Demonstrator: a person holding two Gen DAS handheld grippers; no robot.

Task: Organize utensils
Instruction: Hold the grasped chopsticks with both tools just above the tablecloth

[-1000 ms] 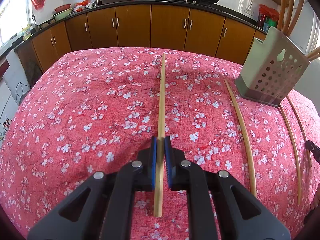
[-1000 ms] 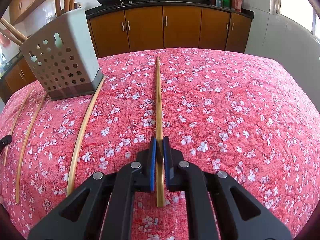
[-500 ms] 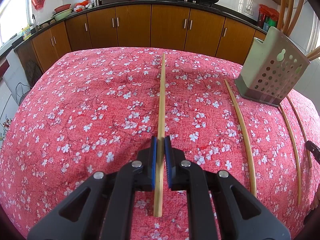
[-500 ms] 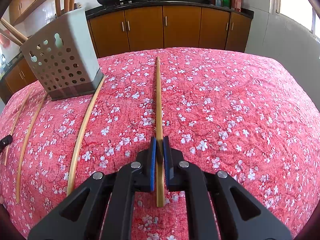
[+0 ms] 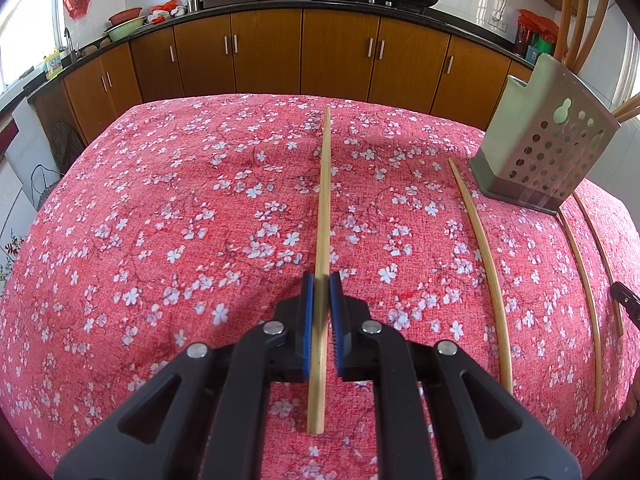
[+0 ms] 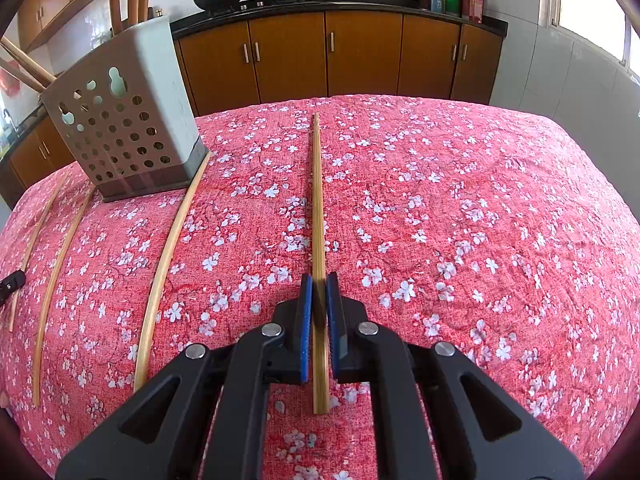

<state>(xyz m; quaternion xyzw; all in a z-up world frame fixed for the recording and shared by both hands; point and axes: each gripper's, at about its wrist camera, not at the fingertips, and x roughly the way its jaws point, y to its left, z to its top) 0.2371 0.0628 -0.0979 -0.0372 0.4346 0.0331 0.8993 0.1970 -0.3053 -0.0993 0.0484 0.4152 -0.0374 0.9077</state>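
Note:
My left gripper (image 5: 321, 280) is shut on a pale wooden chopstick (image 5: 324, 208) that runs straight ahead over the red flowered tablecloth. My right gripper (image 6: 319, 280) is shut on a darker bamboo chopstick (image 6: 317, 200), also pointing away from me. A perforated grey-green utensil holder (image 5: 536, 148) stands at the right in the left wrist view and, as the utensil holder (image 6: 124, 120), at the left in the right wrist view, with wooden handles sticking out of it. Three loose chopsticks (image 5: 486, 264) (image 6: 168, 264) lie on the cloth beside it.
The table under the red flowered cloth (image 5: 160, 220) falls away at its far edge towards brown kitchen cabinets (image 5: 336, 48). Woks sit on the counter behind. A bit of the other gripper (image 5: 626, 300) shows at the right edge of the left wrist view.

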